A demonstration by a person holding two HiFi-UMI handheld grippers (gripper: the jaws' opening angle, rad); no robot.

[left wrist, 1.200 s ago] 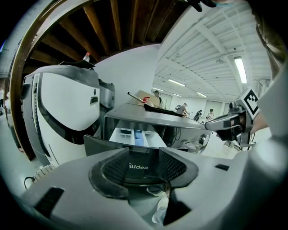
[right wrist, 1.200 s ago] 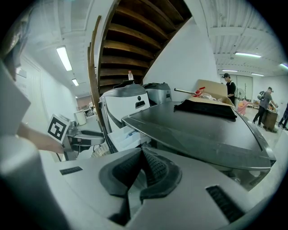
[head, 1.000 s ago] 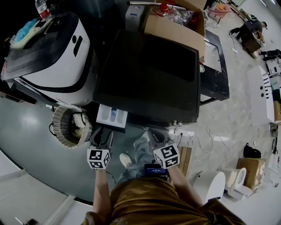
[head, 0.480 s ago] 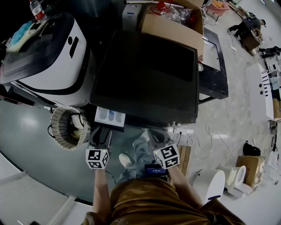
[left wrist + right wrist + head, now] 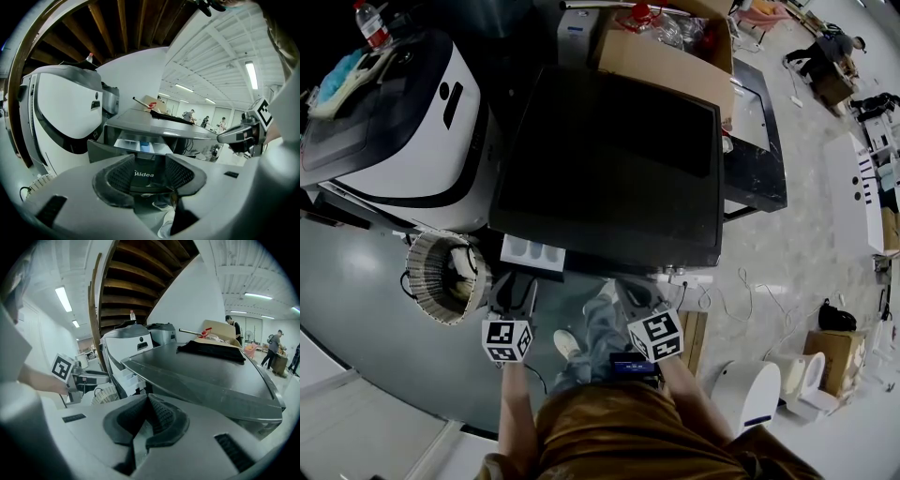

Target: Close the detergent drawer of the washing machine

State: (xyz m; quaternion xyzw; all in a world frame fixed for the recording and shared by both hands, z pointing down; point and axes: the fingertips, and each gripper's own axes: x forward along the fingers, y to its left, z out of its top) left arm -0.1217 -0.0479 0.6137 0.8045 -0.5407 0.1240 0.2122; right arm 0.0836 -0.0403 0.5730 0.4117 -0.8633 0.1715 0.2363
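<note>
— While the drawer (image 5: 140,146) juts part-way out of the washer (image 5: 609,159), at the left corner of its front, how do we shut it well?

— We'd set the left hand-held gripper (image 5: 145,164) square on the dark panel (image 5: 140,177) and drive straight in along the drawer's own line. Pushed off-centre or at a slant, it would likely rack and jam in its slot.

— Do we need to pinch anything?

— We think not. Its jaws stand spread, and the branded panel shows in the gap between them. Whether either pad touches the panel, we can't tell. A flat shove with the jaws as they are should do, and we'd go slowly at the end so that the panel seats flush rather than bouncing out.

— How are we holding ourselves?

— Both forearms (image 5: 517,403) reach forward and down from the waist, side by side. The left one lines up with the drawer, and its gripper points right at the panel, low before the washer. The right hand-held gripper (image 5: 148,401) hangs near the middle of the washer's front, jaws pressed together on nothing, looking across the washer's top.

— Any job for the right one?

— None that we can see. We'd hold it clear so that it doesn't knock the front.
</note>
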